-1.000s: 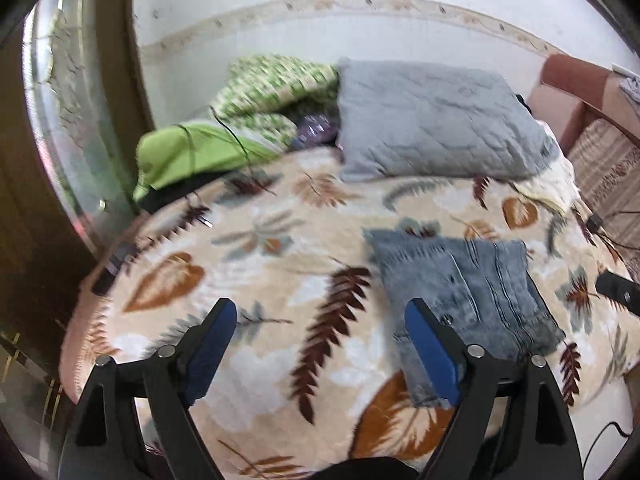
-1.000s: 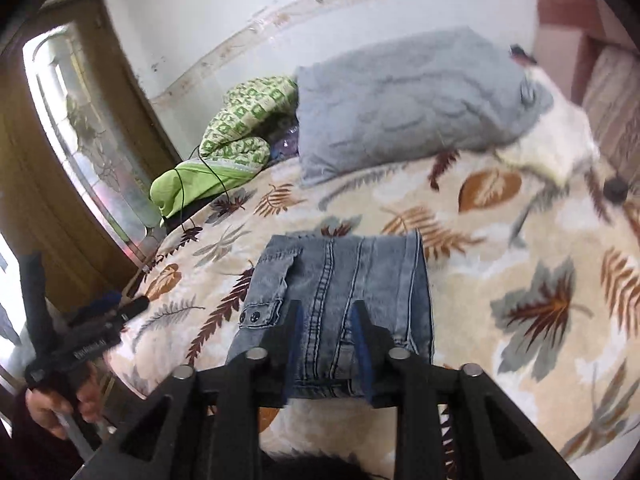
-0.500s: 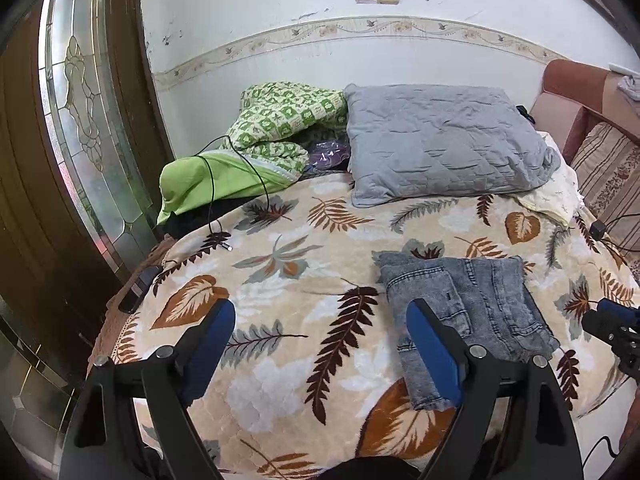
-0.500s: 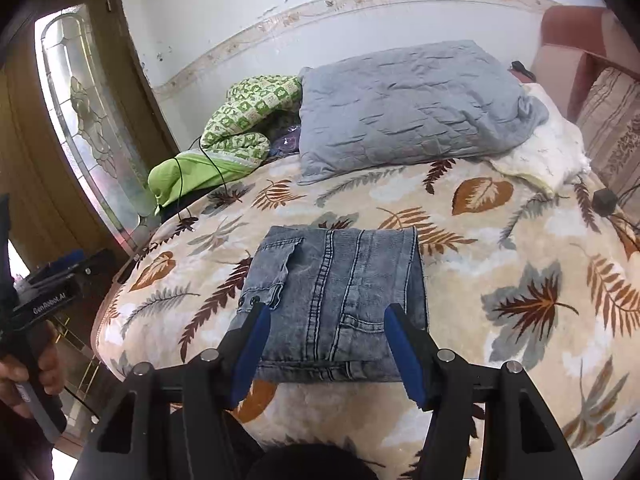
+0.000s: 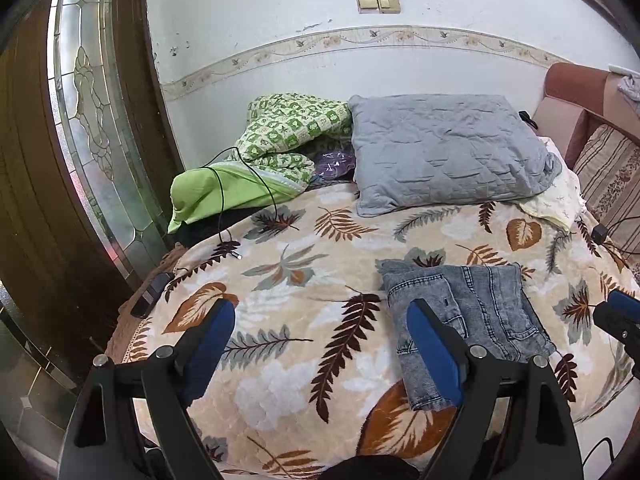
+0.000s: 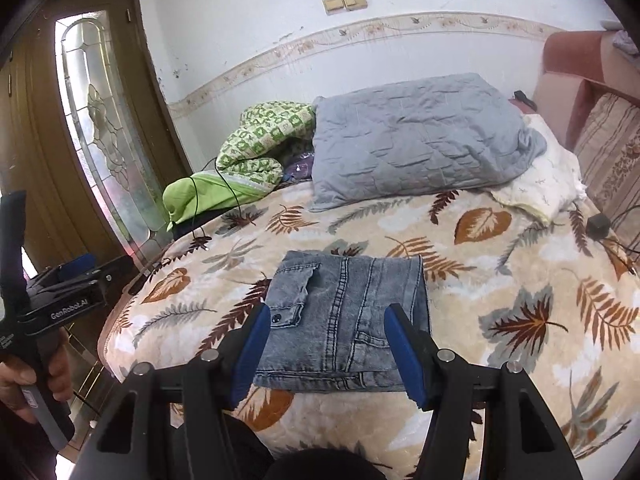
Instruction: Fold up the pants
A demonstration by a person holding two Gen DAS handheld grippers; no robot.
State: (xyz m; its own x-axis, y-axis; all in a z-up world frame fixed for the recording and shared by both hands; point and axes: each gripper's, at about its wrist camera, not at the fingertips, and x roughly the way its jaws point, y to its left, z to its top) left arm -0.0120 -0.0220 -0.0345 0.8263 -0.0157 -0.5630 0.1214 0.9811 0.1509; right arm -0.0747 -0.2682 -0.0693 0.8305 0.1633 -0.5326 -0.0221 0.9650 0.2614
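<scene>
Grey denim pants [image 6: 346, 312] lie folded into a compact rectangle on the leaf-patterned blanket [image 6: 500, 280], near the bed's front edge; they also show in the left wrist view [image 5: 468, 312]. My right gripper [image 6: 328, 354] is open and empty, held just above the near edge of the pants. My left gripper [image 5: 320, 344] is open and empty, to the left of the pants over bare blanket. The right gripper's tip [image 5: 620, 316] shows at the right edge of the left wrist view; the left gripper [image 6: 72, 280] shows at far left in the right wrist view.
A grey quilted pillow [image 5: 444, 148] and a green patterned quilt [image 5: 288, 128] lie at the back by the wall. A black cable [image 5: 224, 208] trails over the green bedding. A dark phone [image 5: 150, 296] sits at the left bed edge. A door [image 5: 80, 140] stands left, a sofa [image 5: 608, 168] right.
My right gripper has opened, letting go of the pants' near edge, and drawn back. My left gripper has also pulled back and up from the bed, staying open.
</scene>
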